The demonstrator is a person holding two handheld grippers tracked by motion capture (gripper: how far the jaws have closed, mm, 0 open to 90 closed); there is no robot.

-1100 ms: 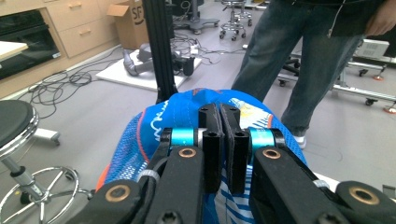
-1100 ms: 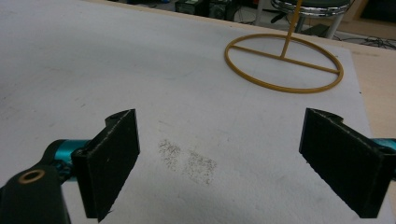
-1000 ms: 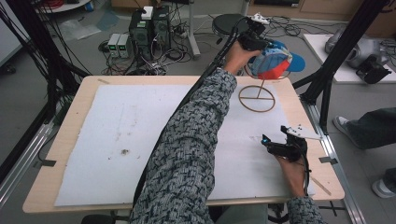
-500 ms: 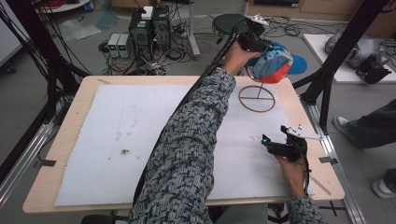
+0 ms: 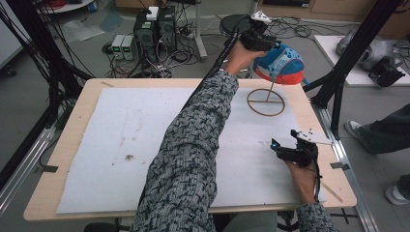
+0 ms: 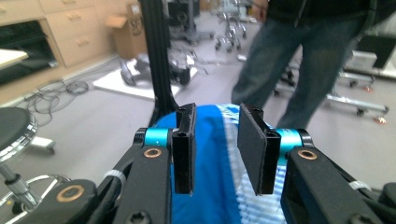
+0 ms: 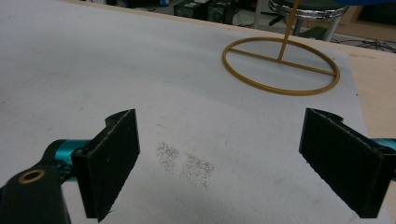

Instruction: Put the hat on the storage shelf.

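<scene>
The person's left arm, in a speckled grey sleeve (image 5: 193,159), stretched across the worktop (image 5: 87,104) to its far right corner, where the left gripper (image 5: 263,42) sat at a blue, white and red cap (image 5: 283,63) perched on top of a thin wooden stand (image 5: 266,101). The stand's ring base lay flat on the white sheet (image 5: 125,140) covering the worktop, with a slim post rising from its crossbar up to the cap. From the left gripper view, the two black pads (image 6: 184,149) stood a narrow way apart with the cap's blue and white fabric (image 6: 217,186) showing in the gap between and behind them; the jaws had just been opening, and I could see no pad pressing on the cloth. The right gripper (image 5: 292,152) hung low over the near right part of the sheet, well apart from the stand, with the hand behind it near the worktop's front edge. In the right gripper view its pads (image 7: 114,158) were spread wide with nothing between them but bare sheet and a faint grey smudge (image 7: 187,163), and the stand's ring (image 7: 280,65) lay farther ahead. Beyond the worktop stood a round stool (image 5: 237,21) and someone in jeans (image 6: 299,65).
</scene>
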